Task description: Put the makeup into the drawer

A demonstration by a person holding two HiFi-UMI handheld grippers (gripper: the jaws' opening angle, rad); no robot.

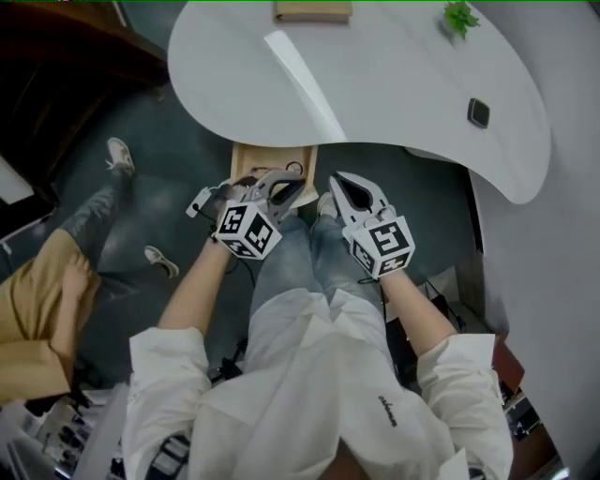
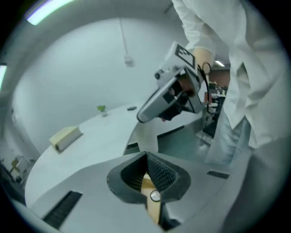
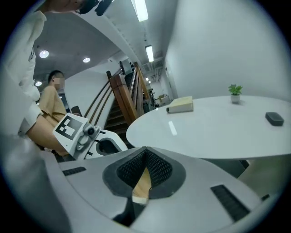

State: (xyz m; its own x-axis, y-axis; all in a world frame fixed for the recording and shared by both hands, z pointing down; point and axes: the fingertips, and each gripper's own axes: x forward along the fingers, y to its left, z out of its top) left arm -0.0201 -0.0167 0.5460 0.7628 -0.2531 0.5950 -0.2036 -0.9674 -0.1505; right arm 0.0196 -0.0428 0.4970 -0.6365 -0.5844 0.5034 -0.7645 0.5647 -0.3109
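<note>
A small dark flat case [image 1: 478, 112] lies on the white table [image 1: 394, 84] at the far right; it also shows in the right gripper view [image 3: 274, 118]. A wooden drawer [image 1: 272, 161] sticks out from under the table's near edge. My left gripper [image 1: 291, 184] is held just in front of the drawer, above my knees. Its jaws are shut with nothing between them [image 2: 146, 155]. My right gripper [image 1: 337, 180] is beside it on the right, also shut and empty [image 3: 144, 149]. Neither gripper touches the case or the drawer.
A tan box [image 1: 314, 9] and a small green plant [image 1: 459, 17] stand on the far side of the table. A seated person in tan clothes [image 1: 37, 309] is at the left. A wooden staircase [image 3: 129, 95] rises behind.
</note>
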